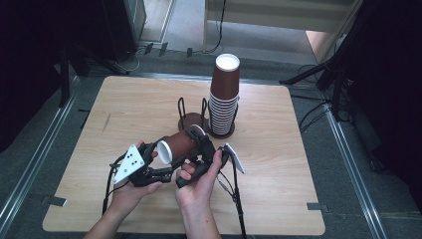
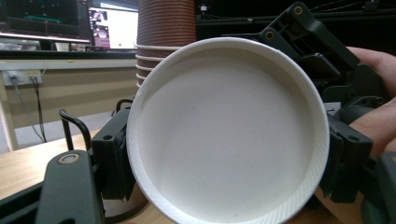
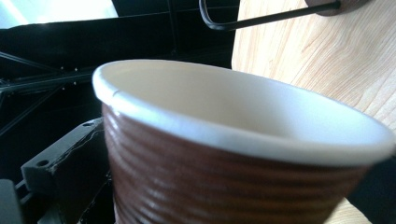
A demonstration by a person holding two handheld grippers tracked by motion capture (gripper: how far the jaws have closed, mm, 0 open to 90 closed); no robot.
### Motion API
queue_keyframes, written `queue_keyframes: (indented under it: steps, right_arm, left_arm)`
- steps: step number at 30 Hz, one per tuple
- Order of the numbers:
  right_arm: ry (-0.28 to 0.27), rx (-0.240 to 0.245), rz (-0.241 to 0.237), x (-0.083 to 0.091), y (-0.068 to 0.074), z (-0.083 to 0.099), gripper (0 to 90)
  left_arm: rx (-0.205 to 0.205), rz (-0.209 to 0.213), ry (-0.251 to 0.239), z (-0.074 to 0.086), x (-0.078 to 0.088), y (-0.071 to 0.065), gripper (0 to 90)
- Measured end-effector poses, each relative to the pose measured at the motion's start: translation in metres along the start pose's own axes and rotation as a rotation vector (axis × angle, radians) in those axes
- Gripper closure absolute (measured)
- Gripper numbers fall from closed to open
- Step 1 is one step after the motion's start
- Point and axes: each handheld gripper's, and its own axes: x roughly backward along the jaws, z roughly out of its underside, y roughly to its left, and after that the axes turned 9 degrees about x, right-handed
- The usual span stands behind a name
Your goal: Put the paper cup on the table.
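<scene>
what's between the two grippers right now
A single brown paper cup, lying on its side with its white mouth toward the left gripper; the high view shows it.

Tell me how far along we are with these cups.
Done: nothing I can confirm. The stack stands inverted in one bay of the wire rack; the other bay looks empty. In hand: one cup lies sideways above the table, with both tongs, left and right, around it. Left, as a guess: placing it in the empty bay.
</scene>
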Motion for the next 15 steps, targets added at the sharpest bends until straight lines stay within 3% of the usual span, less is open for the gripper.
queue_keyframes:
  steps: [5,8,15]
  right_arm:
    - [0.028,-0.017,-0.018,-0.0010,-0.0014,-0.0012,1.0]
    - [0.033,-0.021,-0.029,-0.0005,-0.0017,-0.0020,4.1]
    - [0.042,-0.010,-0.047,0.0009,-0.0005,-0.0025,8.8]
  left_arm:
    - [-0.005,0.000,-0.002,-0.0011,0.0005,0.0005,22.6]
    - [0.012,0.006,-0.004,-0.0012,0.0009,0.0020,22.2]
    - [0.010,-0.001,-0.006,-0.0018,0.0036,0.0007,20.9]
